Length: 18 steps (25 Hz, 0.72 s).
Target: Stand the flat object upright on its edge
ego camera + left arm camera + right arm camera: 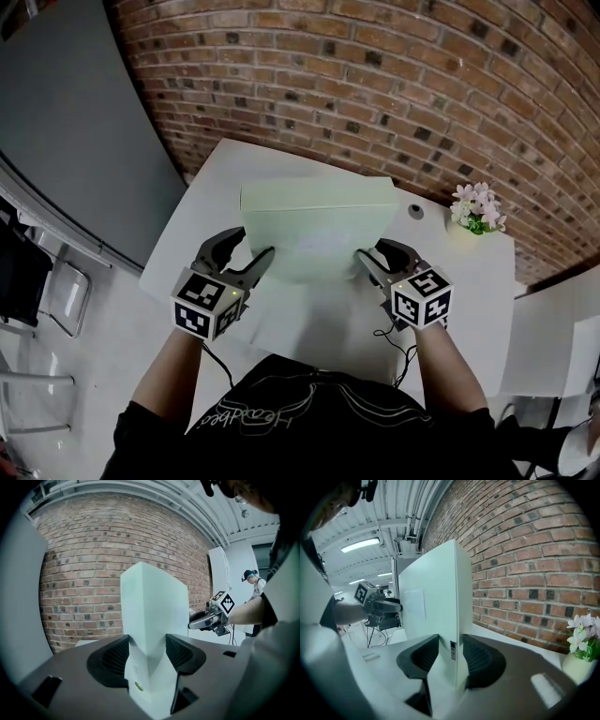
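The flat box (317,217) stands on its long edge between the two tools, its broad face turned towards the person. The left tool (248,255) is clamped on the box's left end and the right tool (377,257) on its right end, each pair of jaws pressed against the two broad faces. The tilting-up step looks all but done. What I judge is left is to settle the lower edge squarely on the white worktop (309,326), check that the box balances, then ease both tools off without nudging it over. That calls for an even, gentle release, since a thin box on edge will tip readily towards or away from the person. The head view shows both tools at once and how the box spans the gap between them, but not whether the lower edge bears on the worktop or hangs just above it, and the gripper views hide that edge behind their own jaws. The right gripper view shows the narrow end of the box with a small sticker (453,650) between the pads, a pale label (415,604) on the face beyond its left jaw, and a flower pot (580,658) off beyond its right jaw. The left gripper view shows a small green dot (138,685) low on the near corner.
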Motion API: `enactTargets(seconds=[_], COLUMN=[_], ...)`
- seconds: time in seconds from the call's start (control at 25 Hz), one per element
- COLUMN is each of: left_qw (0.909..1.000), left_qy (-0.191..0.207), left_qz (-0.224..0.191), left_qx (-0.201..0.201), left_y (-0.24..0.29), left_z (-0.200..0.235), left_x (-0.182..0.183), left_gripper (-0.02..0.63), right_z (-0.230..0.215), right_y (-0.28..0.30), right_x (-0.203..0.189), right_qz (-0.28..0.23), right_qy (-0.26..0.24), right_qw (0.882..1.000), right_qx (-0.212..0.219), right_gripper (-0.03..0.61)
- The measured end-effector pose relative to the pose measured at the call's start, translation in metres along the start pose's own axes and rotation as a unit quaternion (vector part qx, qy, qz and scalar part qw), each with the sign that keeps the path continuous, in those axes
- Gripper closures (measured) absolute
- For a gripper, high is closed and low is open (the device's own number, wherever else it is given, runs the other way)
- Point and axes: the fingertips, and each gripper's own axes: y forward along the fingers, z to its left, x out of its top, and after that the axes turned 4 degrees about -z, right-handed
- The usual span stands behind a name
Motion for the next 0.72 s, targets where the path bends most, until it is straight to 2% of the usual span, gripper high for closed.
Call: enactTargets(seconds=[0.36, 0.72], left_qw=[0.9982, 0.9978], left_qy=[0.053, 0.034], left_qz=[0.026, 0.043], left_qx=[-0.006, -0.037], left_y=[0.012, 0.016], left_z=[0.005, 0.009], left_x=[-0.022, -0.028], left_gripper=[0.364, 0.365], right_z=[-0.004, -0.004], right_y=[0.008, 0.010], right_x=[-0.017, -0.022], right_qz=[0.021, 0.022], right_qy=[-0.023, 0.005], right_qw=[0.999, 0.998], right_qx=[-0.038, -0.062], right_gripper=[0.419, 0.419])
